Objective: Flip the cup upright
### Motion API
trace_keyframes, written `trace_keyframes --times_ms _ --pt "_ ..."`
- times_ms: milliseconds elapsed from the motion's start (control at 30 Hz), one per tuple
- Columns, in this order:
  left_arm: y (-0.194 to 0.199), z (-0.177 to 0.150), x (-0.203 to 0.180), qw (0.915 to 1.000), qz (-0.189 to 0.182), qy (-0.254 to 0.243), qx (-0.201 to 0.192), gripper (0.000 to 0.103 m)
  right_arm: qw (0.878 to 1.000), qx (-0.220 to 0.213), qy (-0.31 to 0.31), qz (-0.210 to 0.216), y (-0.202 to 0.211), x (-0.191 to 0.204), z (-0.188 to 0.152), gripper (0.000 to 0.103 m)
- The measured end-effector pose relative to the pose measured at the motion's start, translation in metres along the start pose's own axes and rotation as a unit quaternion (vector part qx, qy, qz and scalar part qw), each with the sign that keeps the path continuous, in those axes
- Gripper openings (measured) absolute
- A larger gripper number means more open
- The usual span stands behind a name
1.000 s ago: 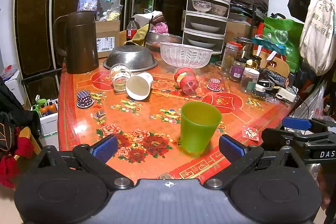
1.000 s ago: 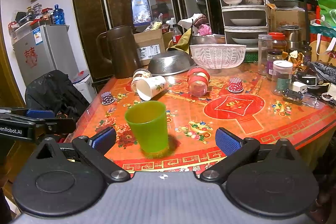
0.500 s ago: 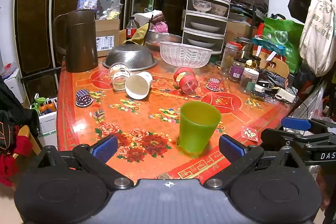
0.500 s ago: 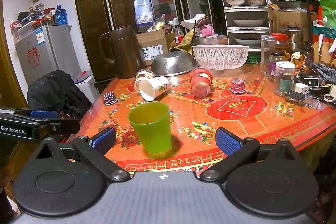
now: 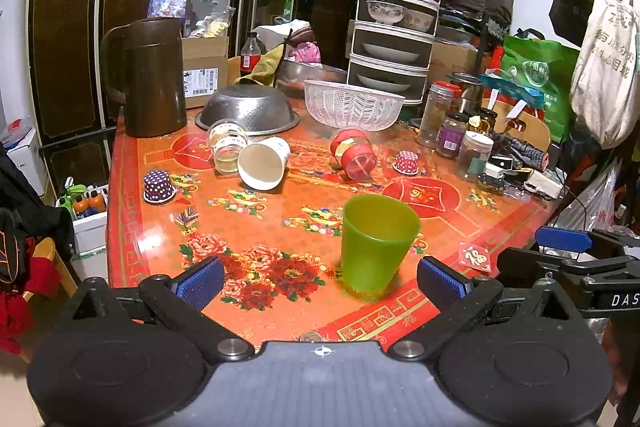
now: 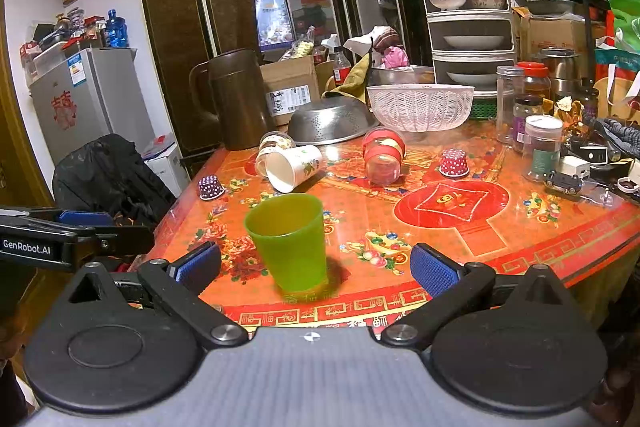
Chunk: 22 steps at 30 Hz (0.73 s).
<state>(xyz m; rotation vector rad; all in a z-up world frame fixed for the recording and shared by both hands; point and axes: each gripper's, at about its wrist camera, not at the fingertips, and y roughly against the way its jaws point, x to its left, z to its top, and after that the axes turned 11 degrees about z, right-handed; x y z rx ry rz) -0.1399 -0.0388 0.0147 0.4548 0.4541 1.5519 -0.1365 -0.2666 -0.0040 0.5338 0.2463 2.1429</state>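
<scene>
Tabletop [image 5: 256, 223] in glossy orange-red floral covering is running to a gold-patterned near edge, with bare surface lying open around the green plastic cup [image 5: 374, 243]. That cup, a smooth translucent tapered tumbler, is standing mouth-up near the near edge, ahead of both tools and touching neither.

Left to right in the left wrist view: one brown plastic jug [image 5: 150, 77] is standing upright at the far left corner; one purple dotted cupcake liner [image 5: 159, 187] is sitting mouth-down near the left edge; one clear glass jar [image 5: 227, 151] is lying on its side, touching one white paper cup [image 5: 264, 163], also on its side with its mouth facing the camera. Behind them, one perforated steel colander [image 5: 248, 109] is resting upside down, and one white lattice plastic basket [image 5: 352, 105] is sitting upright just beside it. One red-banded clear jar [image 5: 354, 154] is lying tipped over mid-table; one red dotted cupcake liner [image 5: 406, 163] is sitting farther right. Lidded jars are crowding the right edge, leaving little room there.

Left gripper [image 5: 320, 281] is spreading its blue ribbed pads wide, holding nothing, the cup showing between them but beyond their tips. Right gripper [image 6: 316, 267] is likewise gaping wide and empty, hanging off the near edge with the cup [image 6: 289, 241] just ahead.
</scene>
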Motion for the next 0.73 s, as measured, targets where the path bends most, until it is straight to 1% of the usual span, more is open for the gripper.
trace_keyframes --times_ms 467,733 --pt "-0.0003 -0.0007 -0.0039 1.0 0.001 -0.004 -0.002 0.103 1.0 0.0 -0.001 0.003 0.0001 -0.0004 0.0 0.102" --pt "0.0018 0.0 -0.0066 0.9996 0.02 -0.011 -0.016 0.103 1.0 0.001 0.0 0.006 -0.0013 0.0002 -0.001 0.102"
